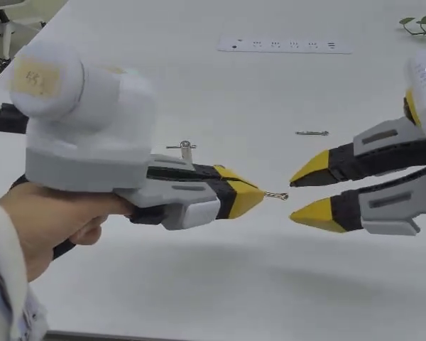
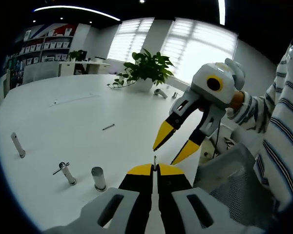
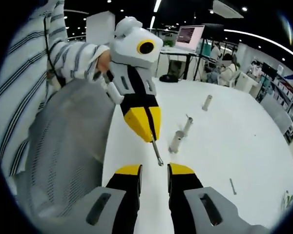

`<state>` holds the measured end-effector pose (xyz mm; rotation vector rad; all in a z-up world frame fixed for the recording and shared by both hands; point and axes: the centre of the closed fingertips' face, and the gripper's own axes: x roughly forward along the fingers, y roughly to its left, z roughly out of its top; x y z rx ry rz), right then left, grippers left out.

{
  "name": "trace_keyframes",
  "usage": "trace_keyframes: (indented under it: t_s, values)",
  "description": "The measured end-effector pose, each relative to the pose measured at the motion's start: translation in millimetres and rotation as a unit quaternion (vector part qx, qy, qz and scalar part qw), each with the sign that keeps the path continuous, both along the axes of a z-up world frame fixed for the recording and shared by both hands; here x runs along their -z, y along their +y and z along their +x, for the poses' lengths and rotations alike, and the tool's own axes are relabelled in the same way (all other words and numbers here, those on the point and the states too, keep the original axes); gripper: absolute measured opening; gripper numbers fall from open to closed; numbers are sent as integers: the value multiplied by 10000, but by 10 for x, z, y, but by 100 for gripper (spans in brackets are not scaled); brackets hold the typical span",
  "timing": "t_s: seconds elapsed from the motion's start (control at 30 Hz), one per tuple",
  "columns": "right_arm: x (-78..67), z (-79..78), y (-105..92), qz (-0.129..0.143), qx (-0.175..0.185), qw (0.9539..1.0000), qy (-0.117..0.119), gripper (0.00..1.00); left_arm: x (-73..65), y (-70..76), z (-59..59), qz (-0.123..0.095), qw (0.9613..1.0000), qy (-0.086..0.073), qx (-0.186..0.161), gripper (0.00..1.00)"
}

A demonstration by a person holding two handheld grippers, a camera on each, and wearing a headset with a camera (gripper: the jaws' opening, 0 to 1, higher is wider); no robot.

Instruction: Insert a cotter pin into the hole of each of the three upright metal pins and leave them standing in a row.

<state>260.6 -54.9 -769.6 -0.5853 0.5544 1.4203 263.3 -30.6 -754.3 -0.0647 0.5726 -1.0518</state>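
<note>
Cotter pin (image 1: pixel 276 195) sticks out of the left tool (image 1: pixel 258 193), which is clenched on it above the surface (image 1: pixel 270 92). It looks thin, light and slippery, so pinch its free end. Just beside it, the right tool (image 1: pixel 295 196) is released.

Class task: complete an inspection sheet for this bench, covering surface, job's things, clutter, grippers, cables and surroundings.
surface: white table.
job's things: far pin and near pin empty; middle pin carries a fitted cotter pin; loose cotter pin lies flat.
clutter: nothing seen.
grippers: left gripper shut on held cotter pin; right gripper open, facing it.
cables: nothing seen; a power strip lies at the far edge.
surroundings: potted plant, windows.
</note>
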Motion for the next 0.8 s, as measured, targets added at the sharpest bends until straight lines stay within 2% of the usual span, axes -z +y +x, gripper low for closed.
trace_keyframes:
  t_s: [0.07,0.1,0.17,0.27,0.3,0.4,0.47,0.67,0.7,0.73,0.77,0.8]
  values:
    - [-9,-8,5,95,7,9999,119,22,-17,-6,-23,36,9997,-180,163,0]
    - [-7,-16,5,112,-1,9998,173,22,-28,-16,-33,82,9990,-333,298,0]
    - [2,-23,6,114,-27,9997,202,21,-53,-53,-77,64,9976,-496,472,0]
    - [41,-80,5,93,-109,9994,319,20,-75,-80,-109,142,9935,-858,735,0]
    - [35,-90,13,123,-130,9993,341,20,-85,-103,-133,127,9925,-907,803,0]
    - [32,-136,21,95,-228,9988,419,16,-88,-109,-148,135,9906,-989,932,0]
    - [51,-173,14,8,-309,9983,485,14,-80,-108,-161,135,9901,-979,995,0]
    - [65,-238,38,-9,-439,9973,585,10,-67,-120,-213,96,9880,-978,1189,0]
    - [65,-247,44,-4,-449,9972,594,8,-65,-120,-228,119,9872,-1008,1232,0]
    - [65,-250,46,-2,-452,9972,599,8,-75,-130,-244,178,9818,-1235,1431,0]
    - [68,-261,51,-6,-462,9970,621,7,-68,-129,-260,130,9847,-1079,1363,0]
    - [75,-270,51,-23,-474,9968,638,7,-72,-133,-263,122,9842,-1108,1379,0]
